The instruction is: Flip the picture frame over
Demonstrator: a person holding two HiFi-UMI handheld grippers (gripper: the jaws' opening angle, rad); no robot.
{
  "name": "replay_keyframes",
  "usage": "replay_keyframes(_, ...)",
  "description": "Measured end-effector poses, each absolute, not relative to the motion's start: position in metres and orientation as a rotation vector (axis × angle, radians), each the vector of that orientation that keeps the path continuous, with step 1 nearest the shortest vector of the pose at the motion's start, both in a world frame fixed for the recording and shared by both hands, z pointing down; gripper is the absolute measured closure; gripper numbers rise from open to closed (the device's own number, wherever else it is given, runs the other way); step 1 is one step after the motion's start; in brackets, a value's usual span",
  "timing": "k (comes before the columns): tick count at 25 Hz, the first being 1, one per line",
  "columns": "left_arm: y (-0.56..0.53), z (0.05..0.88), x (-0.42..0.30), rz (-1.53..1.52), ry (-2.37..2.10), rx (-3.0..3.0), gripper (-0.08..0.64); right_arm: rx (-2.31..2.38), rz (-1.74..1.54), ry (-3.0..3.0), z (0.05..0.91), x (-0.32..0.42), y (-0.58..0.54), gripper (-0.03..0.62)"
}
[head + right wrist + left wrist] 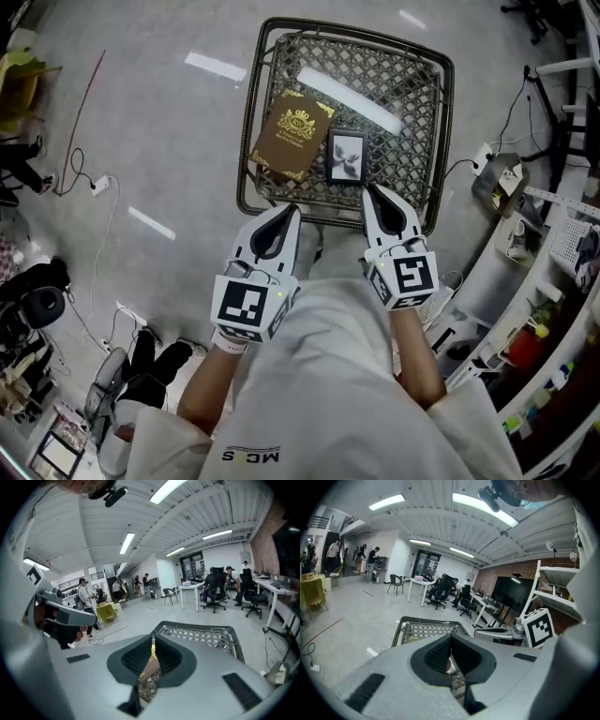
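A small black picture frame (347, 157) lies face up on a metal mesh table (441, 122), with a grey picture showing. Beside it on the left lies a brown book (292, 134) with a gold emblem. My left gripper (289, 210) is shut and hovers at the table's near edge, below the book. My right gripper (371, 190) is also shut, with its tip just short of the frame's near right corner. Neither holds anything. In the left gripper view the jaws (451, 637) meet over the mesh table (426, 630). In the right gripper view the shut jaws (153, 637) leave a slit showing the brown book (151, 665).
The mesh table has a raised rim (253, 112). White desks with clutter (553, 234) curve along the right. Cables (94, 183) and a black chair (37, 291) are on the grey floor at the left. Several people and office chairs (440, 592) are far behind.
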State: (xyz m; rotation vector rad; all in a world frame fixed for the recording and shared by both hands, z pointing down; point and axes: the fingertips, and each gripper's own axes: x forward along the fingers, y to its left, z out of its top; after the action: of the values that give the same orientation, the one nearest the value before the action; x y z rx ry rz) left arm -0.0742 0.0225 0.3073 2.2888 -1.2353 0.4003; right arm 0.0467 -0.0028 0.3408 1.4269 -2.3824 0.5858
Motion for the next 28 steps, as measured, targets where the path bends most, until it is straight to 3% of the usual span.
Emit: replay_keyframes(28,0.003,0.345,-0.079,0.426,-1.206,2.227,0.535,1.389,0.706,-2.185,0.5,0.017,-0.052,0.526)
